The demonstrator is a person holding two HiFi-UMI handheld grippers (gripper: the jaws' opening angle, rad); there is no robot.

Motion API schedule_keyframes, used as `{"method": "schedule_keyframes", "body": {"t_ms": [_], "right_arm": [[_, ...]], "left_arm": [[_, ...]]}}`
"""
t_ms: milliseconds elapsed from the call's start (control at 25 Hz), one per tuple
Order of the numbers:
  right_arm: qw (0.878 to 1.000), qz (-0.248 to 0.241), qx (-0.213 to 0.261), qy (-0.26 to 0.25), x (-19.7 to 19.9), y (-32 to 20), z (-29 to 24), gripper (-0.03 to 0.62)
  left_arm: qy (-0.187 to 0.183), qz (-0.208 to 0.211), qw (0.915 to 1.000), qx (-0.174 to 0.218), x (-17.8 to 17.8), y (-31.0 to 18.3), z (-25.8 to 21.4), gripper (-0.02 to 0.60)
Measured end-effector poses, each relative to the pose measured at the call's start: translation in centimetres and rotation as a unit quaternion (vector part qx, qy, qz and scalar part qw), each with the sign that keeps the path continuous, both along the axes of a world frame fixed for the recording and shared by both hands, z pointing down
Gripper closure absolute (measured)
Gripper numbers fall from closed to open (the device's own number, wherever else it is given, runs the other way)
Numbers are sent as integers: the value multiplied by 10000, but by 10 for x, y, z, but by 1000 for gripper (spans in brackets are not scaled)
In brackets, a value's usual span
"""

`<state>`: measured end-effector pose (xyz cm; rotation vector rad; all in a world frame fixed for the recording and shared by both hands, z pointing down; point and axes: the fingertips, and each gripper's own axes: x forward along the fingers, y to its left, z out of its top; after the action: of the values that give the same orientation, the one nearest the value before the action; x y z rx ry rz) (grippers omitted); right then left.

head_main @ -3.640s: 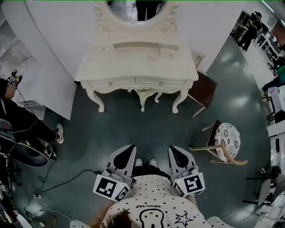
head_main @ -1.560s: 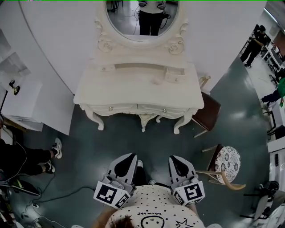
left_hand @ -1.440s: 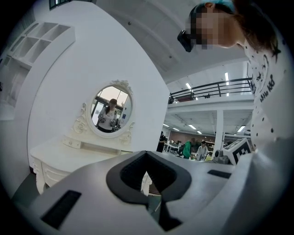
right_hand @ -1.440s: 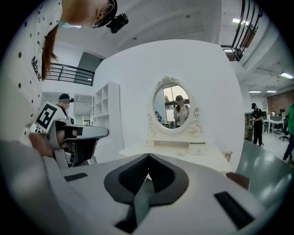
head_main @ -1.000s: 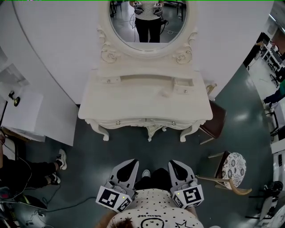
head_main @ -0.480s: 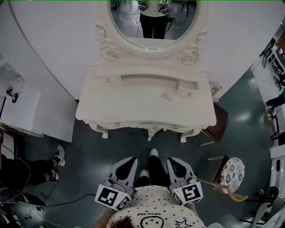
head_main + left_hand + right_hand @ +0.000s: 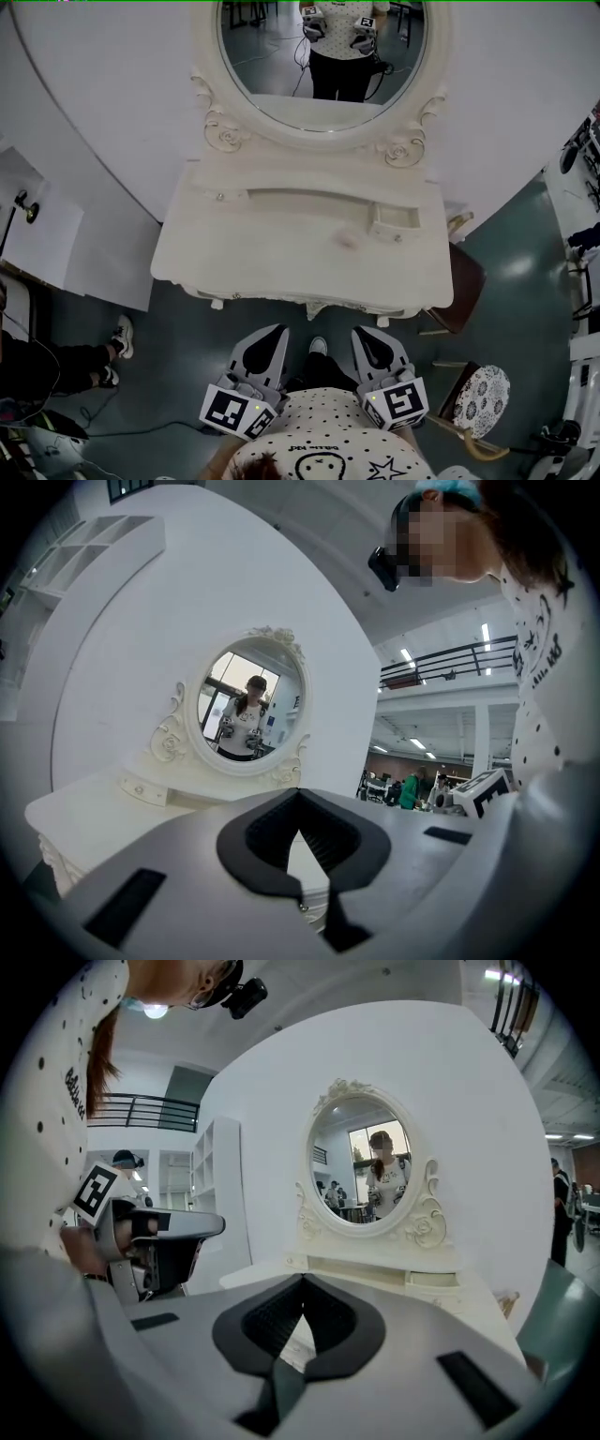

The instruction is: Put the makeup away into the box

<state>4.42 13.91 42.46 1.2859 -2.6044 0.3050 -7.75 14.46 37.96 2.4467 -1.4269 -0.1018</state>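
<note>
We're in front of the white dressing table (image 7: 244, 248) with both tools held low at our waist. The left gripper (image 7: 275, 335) and right gripper (image 7: 364, 336) each have their jaws pressed together with nothing in them. The makeup (image 7: 349, 241) looks like one small pale thing lying on the tabletop, too tiny to say what exactly. Just behind it to the right sits the open box (image 7: 395, 217), below the oval mirror (image 7: 323, 56). Both grippers are well apart from all that.
</note>
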Motion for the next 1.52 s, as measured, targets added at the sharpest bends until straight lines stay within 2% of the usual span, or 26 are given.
{"method": "schedule_keyframes", "body": {"t_ms": [280,520,880,1160,1520], "right_arm": [[9999,20,130,54,33,-48,-1,588],[9997,-85,187,154,45,-72,0,588],[9999,50,-14,92,55,-92,3,588],[9996,245,-49,138,48,-111,6,588],[9978,624,0,239,13,-156,-6,588]], "left_arm": [[-21,-11,10000,47,26,-45,3,586],[-40,-39,10000,32,40,-70,4,586],[-79,42,10000,37,50,-95,-1,586],[-45,228,9997,19,40,-117,0,586],[69,621,9980,44,6,-172,-13,586]]}}
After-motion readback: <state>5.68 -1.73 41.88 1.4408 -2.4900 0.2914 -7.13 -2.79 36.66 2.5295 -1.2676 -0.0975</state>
